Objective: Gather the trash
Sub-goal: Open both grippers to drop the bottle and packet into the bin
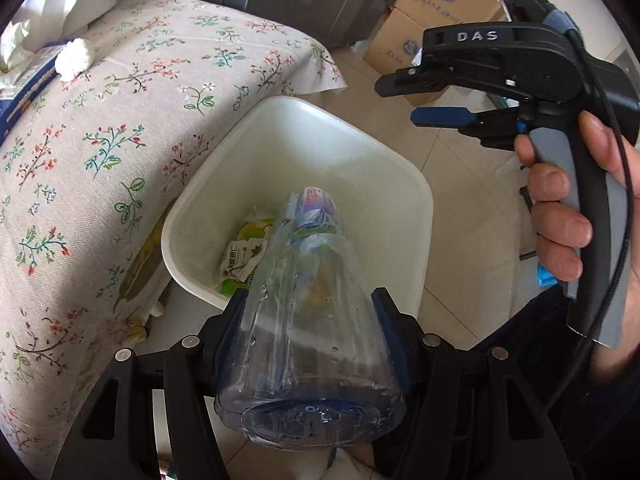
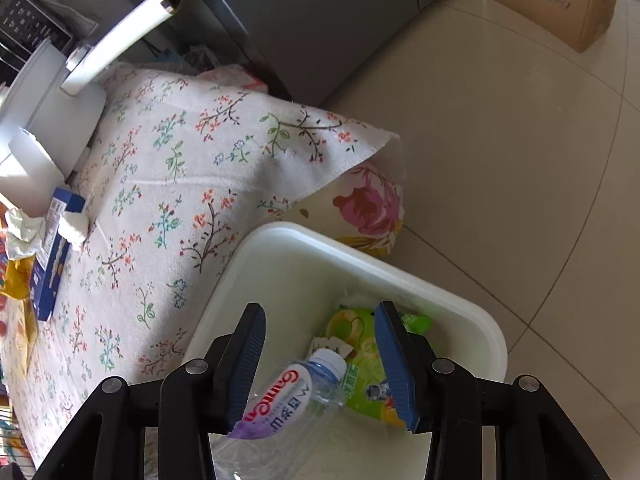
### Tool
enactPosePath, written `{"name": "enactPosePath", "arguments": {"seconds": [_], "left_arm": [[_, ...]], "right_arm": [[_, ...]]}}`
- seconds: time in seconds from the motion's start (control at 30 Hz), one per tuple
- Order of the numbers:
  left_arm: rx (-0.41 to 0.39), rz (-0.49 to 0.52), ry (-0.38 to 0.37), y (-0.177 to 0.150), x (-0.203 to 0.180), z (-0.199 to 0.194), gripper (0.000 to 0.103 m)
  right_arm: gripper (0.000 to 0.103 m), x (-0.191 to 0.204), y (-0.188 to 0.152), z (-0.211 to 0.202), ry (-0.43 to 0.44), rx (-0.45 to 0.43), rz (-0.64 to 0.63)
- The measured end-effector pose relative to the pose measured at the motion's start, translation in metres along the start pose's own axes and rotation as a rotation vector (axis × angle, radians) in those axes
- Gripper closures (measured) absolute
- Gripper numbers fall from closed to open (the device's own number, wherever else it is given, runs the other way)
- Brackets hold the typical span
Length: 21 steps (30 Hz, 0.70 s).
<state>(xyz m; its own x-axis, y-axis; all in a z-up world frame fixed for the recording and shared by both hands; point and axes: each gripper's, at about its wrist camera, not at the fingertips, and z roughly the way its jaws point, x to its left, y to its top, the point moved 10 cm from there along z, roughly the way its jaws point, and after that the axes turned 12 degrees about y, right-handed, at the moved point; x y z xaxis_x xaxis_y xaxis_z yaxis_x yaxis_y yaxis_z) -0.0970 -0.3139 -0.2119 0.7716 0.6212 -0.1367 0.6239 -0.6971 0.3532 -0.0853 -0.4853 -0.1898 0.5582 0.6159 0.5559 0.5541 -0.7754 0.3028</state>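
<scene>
We have the left gripper [image 1: 310, 312] clamped on the bottle [image 1: 308, 320], neck pointing down into bin [image 1: 416, 184]; right gripper [image 2: 320, 364] unclenched, empty.

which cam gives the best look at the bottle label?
Right wrist: the bottle lies cap-forward between the open right tool fingers, purple label and print readable, over the bin. Left wrist sees it base-first, gripped by the left tool; the label is a foreshortened sliver.

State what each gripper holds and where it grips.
The left gripper clamps the clear plastic bottle on its lower body near the base, above the white bin. The right gripper is open, holding nothing.
</scene>
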Motion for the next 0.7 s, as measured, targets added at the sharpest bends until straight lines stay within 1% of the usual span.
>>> {"name": "enactPosePath", "arguments": {"seconds": [0.1, 0.2, 0.23, 0.27, 0.3, 0.33, 0.37, 0.4, 0.43, 0.47, 0.53, 0.57, 0.6, 0.63, 0.67, 0.7], "left_arm": [[-0.003, 0.017, 0.026, 0.005, -0.005, 0.01, 0.039], [-0.009, 0.022, 0.012, 0.008, -0.01, 0.013, 0.039], [-0.007, 0.034, -0.003, 0.009, -0.014, 0.014, 0.039], [0.004, 0.059, -0.033, 0.006, -0.02, 0.014, 0.039], [0.022, 0.091, -0.071, 0.006, -0.029, 0.017, 0.039], [0.028, 0.116, -0.096, 0.007, -0.035, 0.019, 0.039], [0.029, 0.162, -0.111, 0.009, -0.043, 0.023, 0.039], [0.025, 0.236, -0.101, 0.011, -0.049, 0.029, 0.038], [0.014, 0.306, -0.04, 0.016, -0.047, 0.039, 0.035], [-0.001, 0.35, 0.052, 0.022, -0.039, 0.049, 0.035], [-0.025, 0.366, 0.258, 0.037, -0.012, 0.059, 0.037], [-0.033, 0.354, 0.296, 0.042, -0.003, 0.057, 0.037], [-0.037, 0.337, 0.266, 0.043, -0.002, 0.053, 0.036], [-0.042, 0.315, 0.215, 0.046, -0.003, 0.047, 0.036], [-0.051, 0.297, 0.19, 0.049, -0.003, 0.042, 0.036], [-0.063, 0.289, 0.202, 0.052, -0.001, 0.038, 0.036]], "right_arm": [[0.052, 0.003, -0.001, 0.0, 0.015, 0.007, -0.003], [0.052, 0.004, -0.004, 0.003, 0.032, 0.022, -0.002], [0.052, 0.004, -0.005, 0.003, 0.037, 0.023, 0.002], [0.052, 0.003, -0.004, 0.002, 0.039, 0.019, 0.004], [0.052, 0.002, -0.003, 0.0, 0.039, 0.014, 0.007], [0.052, 0.0, -0.002, -0.002, 0.04, 0.008, 0.01], [0.052, -0.001, -0.001, -0.003, 0.041, 0.003, 0.013], [0.052, -0.001, 0.0, -0.003, 0.042, 0.0, 0.016], [0.052, -0.002, 0.001, -0.004, 0.042, -0.003, 0.018], [0.051, -0.001, 0.001, -0.003, 0.041, -0.003, 0.016], [0.051, 0.002, 0.0, -0.002, 0.051, 0.004, 0.008], [0.051, 0.004, -0.002, -0.001, 0.057, 0.011, 0.005], [0.051, 0.007, -0.003, 0.0, 0.066, 0.016, 0.0], [0.05, 0.009, -0.004, 0.0, 0.07, 0.017, -0.007], [0.05, 0.011, -0.004, 0.0, 0.071, 0.018, -0.014], [0.049, 0.012, -0.005, 0.001, 0.072, 0.021, -0.02]]}}
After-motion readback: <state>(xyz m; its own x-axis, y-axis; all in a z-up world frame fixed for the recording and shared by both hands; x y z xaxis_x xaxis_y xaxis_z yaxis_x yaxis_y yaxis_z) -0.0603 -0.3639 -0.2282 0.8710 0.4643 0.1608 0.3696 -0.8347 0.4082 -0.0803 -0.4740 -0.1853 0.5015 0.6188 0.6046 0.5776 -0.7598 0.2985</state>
